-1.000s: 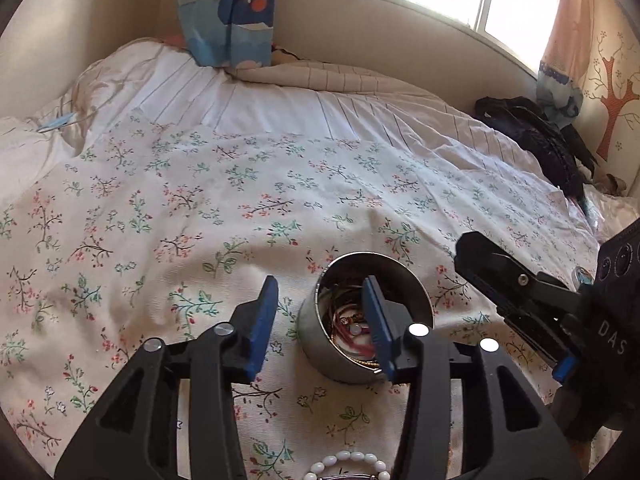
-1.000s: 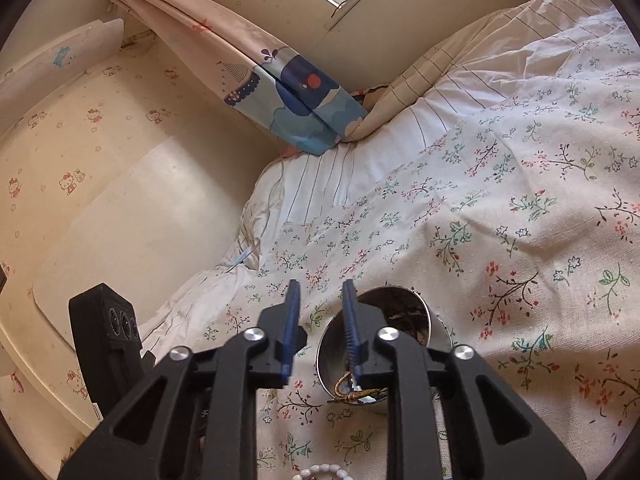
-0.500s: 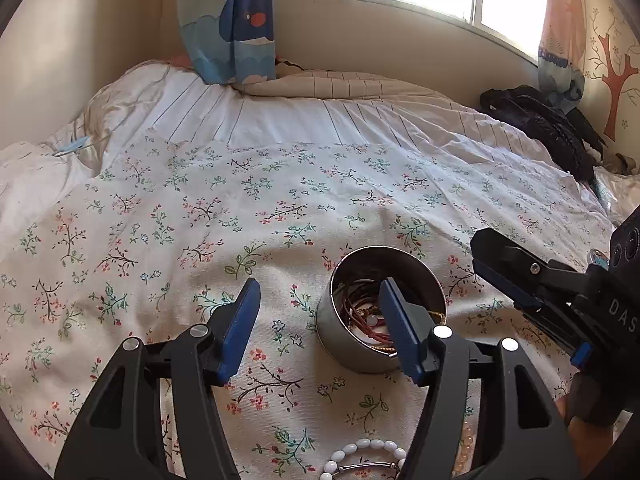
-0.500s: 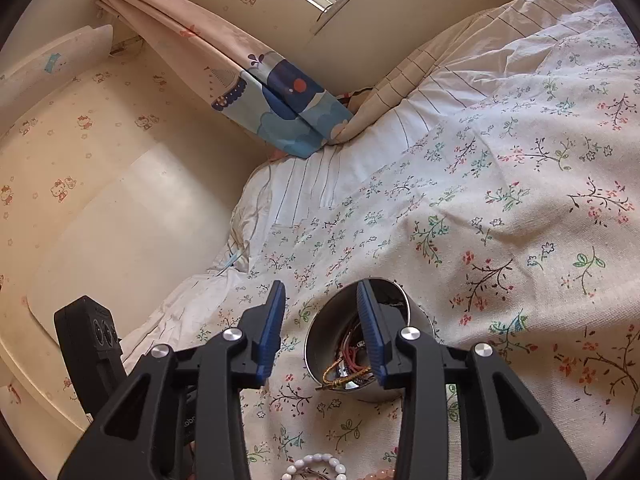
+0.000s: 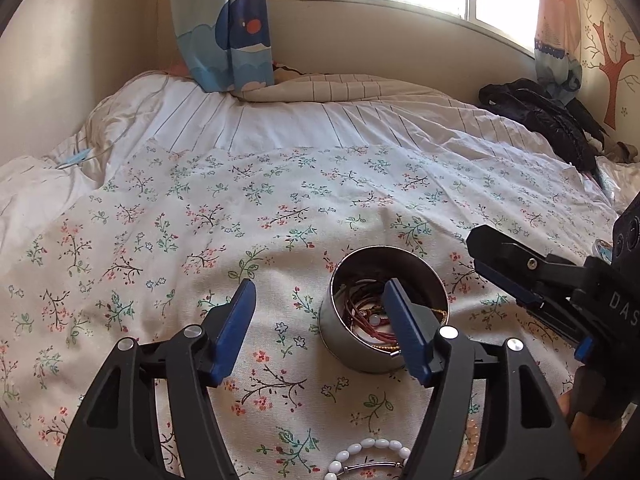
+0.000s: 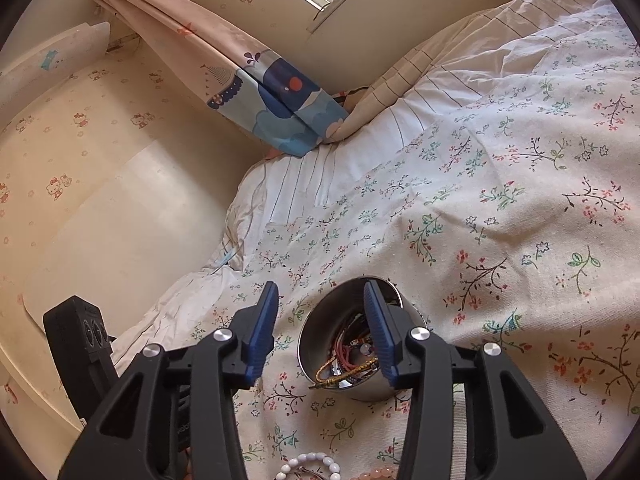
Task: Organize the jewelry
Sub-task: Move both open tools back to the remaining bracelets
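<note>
A round metal tin point(image 5: 352, 340) sits on the floral bedsheet with red cords and gold chains tangled inside; it also shows in the right wrist view point(image 6: 320, 344). My left gripper point(image 5: 320, 328) is open and empty, its right finger over the tin's mouth. My right gripper point(image 6: 320, 332) is open and empty, its right finger above the tin; it shows in the left wrist view point(image 5: 504, 276) just right of the tin. A white bead bracelet point(image 5: 360, 450) lies near the bottom edge, also in the right wrist view point(image 6: 308, 464), beside a pink bead bracelet point(image 6: 380, 472).
The floral sheet point(image 5: 200, 220) covers the bed, with a white striped quilt point(image 5: 300, 124) behind. A curtain point(image 5: 224, 24) hangs at the wall. Dark clothing point(image 5: 548, 120) lies at the far right. The wall point(image 6: 100, 200) borders the bed's left side.
Both grippers have opened wider and drawn back and up from the tin. The tin stays in place with the jewelry inside.
</note>
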`<state>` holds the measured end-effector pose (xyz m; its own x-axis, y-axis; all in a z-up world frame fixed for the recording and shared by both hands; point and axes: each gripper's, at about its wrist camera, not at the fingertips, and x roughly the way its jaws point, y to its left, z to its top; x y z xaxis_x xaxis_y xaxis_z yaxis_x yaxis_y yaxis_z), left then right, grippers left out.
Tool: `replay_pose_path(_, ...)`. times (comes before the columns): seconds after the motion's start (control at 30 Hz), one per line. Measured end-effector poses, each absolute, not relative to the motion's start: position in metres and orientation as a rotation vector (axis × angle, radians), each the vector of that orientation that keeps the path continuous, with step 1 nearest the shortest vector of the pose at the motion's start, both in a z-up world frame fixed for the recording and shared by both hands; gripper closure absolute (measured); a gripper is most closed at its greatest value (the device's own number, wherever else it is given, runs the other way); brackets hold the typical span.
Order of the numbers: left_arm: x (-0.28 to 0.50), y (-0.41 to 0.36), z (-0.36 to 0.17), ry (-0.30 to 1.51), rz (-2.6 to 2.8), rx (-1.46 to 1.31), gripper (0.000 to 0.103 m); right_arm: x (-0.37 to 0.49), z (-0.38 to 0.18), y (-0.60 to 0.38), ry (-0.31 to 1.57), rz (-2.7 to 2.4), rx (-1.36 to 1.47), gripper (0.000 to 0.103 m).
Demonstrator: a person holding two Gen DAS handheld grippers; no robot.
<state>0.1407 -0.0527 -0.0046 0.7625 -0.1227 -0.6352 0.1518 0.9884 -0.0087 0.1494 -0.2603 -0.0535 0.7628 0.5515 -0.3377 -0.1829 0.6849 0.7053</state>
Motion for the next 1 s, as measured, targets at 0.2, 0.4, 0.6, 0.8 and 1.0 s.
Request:
replay_pose_path(0.2,0.133,-0.048,-0.007,0.698,-0.144,0.047,0.036,0.138,-0.053,-0.264,0.602,0.391,0.675,0.048)
replay_pose_path(0.4,0.119,-0.021,-0.013,0.744,-0.139,-0.007,0.034,0.116,-0.053,-0.263,0.730,0.289,0.531,0.039)
replay_pose_path(0.6,0.098,-0.003,-0.022,0.792,-0.153,0.004,0.034,0.096,-0.070,-0.242,0.896,0.234,0.307,0.038)
replay_pose_path(0.8,0.081,-0.014,-0.035,0.840,-0.195,0.113,0.034,0.095,-0.090,-0.211,1.002,0.181,0.067,0.038)
replay_pose_path(1.0,0.080,-0.037,-0.054,0.877,-0.197,0.266,0.034,0.088,-0.093,-0.213,1.023,0.003,-0.098,0.029)
